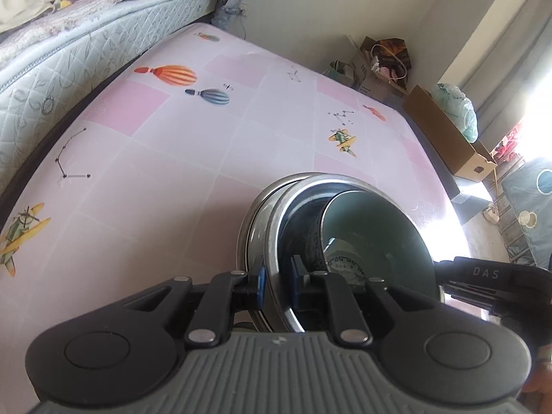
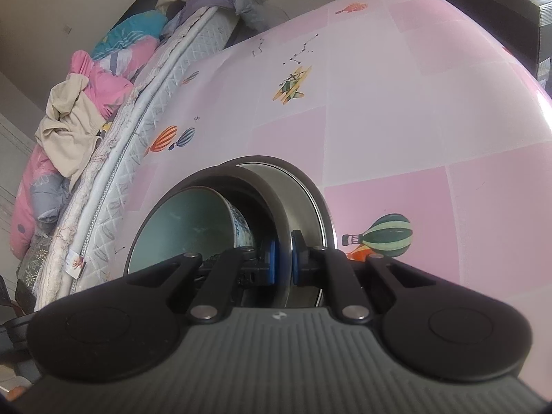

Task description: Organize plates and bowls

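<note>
A steel bowl [image 1: 276,220] sits nested in a second steel bowl [image 1: 250,227], and a pale green ceramic bowl [image 1: 379,231] with a blue-patterned outside rests inside it. My left gripper [image 1: 277,284] is shut on the steel bowl's rim, one blue pad on each side. My right gripper [image 2: 281,258] is shut on the opposite rim of the steel bowl [image 2: 300,207], with the green bowl [image 2: 186,227] to its left. The right gripper's body also shows in the left wrist view [image 1: 496,279]. The stack is over the pink table [image 1: 207,138].
The table [image 2: 414,103] has a pink checked cover with balloon and plane prints. A mattress [image 1: 69,55] with piled bedding runs along its far side. A cardboard box [image 1: 445,131] and bags stand beyond the table's end by the window.
</note>
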